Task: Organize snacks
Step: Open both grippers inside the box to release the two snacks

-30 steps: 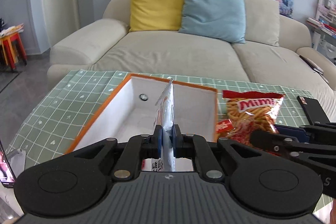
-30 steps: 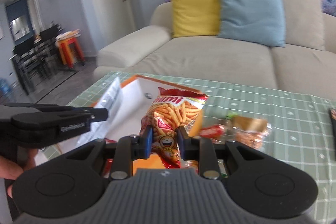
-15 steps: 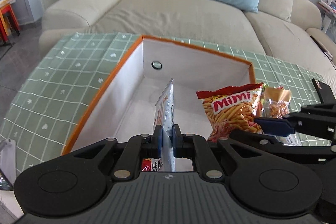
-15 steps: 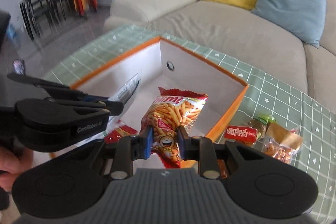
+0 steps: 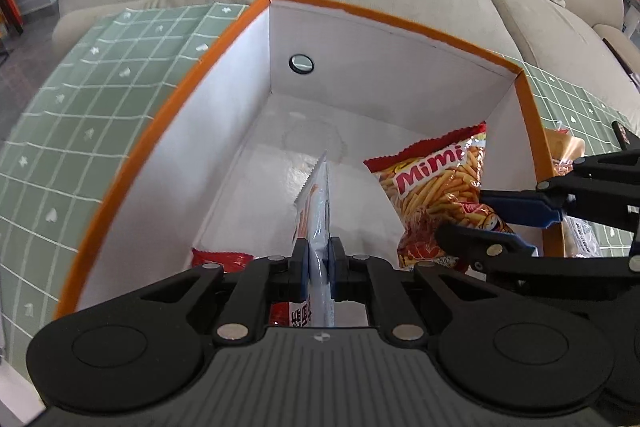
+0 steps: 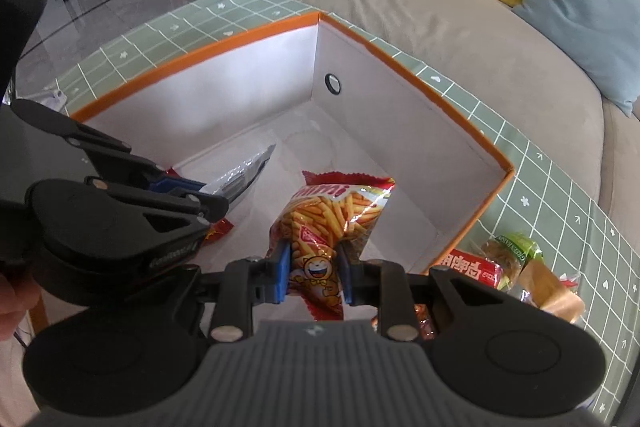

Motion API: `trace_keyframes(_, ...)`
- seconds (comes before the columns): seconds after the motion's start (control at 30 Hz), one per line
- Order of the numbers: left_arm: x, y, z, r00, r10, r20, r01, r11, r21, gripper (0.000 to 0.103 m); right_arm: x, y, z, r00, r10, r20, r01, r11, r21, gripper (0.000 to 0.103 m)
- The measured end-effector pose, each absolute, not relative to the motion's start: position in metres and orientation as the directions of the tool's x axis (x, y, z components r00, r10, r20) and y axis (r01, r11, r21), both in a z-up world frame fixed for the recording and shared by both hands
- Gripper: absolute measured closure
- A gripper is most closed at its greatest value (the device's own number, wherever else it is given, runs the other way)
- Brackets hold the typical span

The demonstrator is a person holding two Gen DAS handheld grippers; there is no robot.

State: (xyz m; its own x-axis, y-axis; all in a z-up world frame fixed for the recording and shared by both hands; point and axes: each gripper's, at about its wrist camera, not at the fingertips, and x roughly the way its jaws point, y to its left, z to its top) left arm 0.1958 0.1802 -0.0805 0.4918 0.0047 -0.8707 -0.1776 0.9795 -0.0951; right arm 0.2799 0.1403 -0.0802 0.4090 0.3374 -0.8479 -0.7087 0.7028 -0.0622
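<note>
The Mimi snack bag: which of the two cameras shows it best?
The left wrist view: the Mimi bag shows its front and name, pinched from the side by the right gripper. The right wrist view shows it crumpled, with the name partly folded away.

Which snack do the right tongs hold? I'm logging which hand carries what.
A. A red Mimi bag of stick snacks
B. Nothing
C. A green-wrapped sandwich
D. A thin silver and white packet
A: in the right wrist view the right tongs pinch the lower end of the red Mimi bag over the orange-rimmed box, while the left tongs hold the thin silvery packet.
</note>
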Motion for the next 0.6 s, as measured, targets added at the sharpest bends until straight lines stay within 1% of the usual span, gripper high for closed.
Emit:
trace_keyframes(0.23, 0.198, 0.182, -0.08, 0.49, -0.015, -0.872, -0.184, 0.976, -0.12, 0.091, 0.279, 0.144, -0.085, 0.429, 0.321, -0.844, -0.727, 0.678, -0.111, 0.08)
trace_keyframes(0.3, 0.199, 0.182, -0.08, 0.49, -0.021, -0.872, -0.185, 0.975, -0.127, 0.086, 0.278, 0.144, -0.084, 0.443, 0.324, -0.836, -0.727, 0.676, -0.123, 0.08)
trace_keyframes(0.33, 0.198, 0.182, -0.079, 0.492, -0.018, -0.871, -0.189, 0.974, -0.127, 0.085, 0.276, 0.143, -0.082, 0.45, 0.328, -0.831, -0.728, 0.674, -0.128, 0.079)
trace_keyframes(0.4, 0.197, 0.181, -0.077, 0.498, -0.006, -0.867, -0.197, 0.973, -0.12, 0.078, 0.274, 0.142, -0.079, 0.465, 0.325, -0.824, -0.724, 0.674, -0.143, 0.075)
trace_keyframes(0.43, 0.197, 0.181, -0.076, 0.503, 0.0, -0.864, -0.201, 0.973, -0.117, 0.077, 0.274, 0.142, -0.077, 0.472, 0.323, -0.82, -0.722, 0.676, -0.149, 0.074)
trace_keyframes(0.5, 0.195, 0.18, -0.072, 0.515, 0.011, -0.857, -0.209, 0.971, -0.114, 0.068, 0.273, 0.14, -0.073, 0.484, 0.321, -0.814, -0.716, 0.679, -0.158, 0.073)
trace_keyframes(0.53, 0.194, 0.18, -0.071, 0.521, 0.015, -0.854, -0.213, 0.971, -0.113, 0.065, 0.272, 0.138, -0.07, 0.493, 0.322, -0.808, -0.712, 0.683, -0.163, 0.071)
trace_keyframes(0.57, 0.193, 0.18, -0.068, 0.527, 0.022, -0.85, -0.218, 0.97, -0.11, 0.059, 0.271, 0.136, -0.068, 0.506, 0.321, -0.8, -0.705, 0.689, -0.169, 0.069)
trace_keyframes(0.6, 0.192, 0.18, -0.066, 0.533, 0.03, -0.846, -0.225, 0.968, -0.108, 0.05, 0.27, 0.133, -0.065, 0.522, 0.321, -0.79, -0.696, 0.696, -0.177, 0.065)
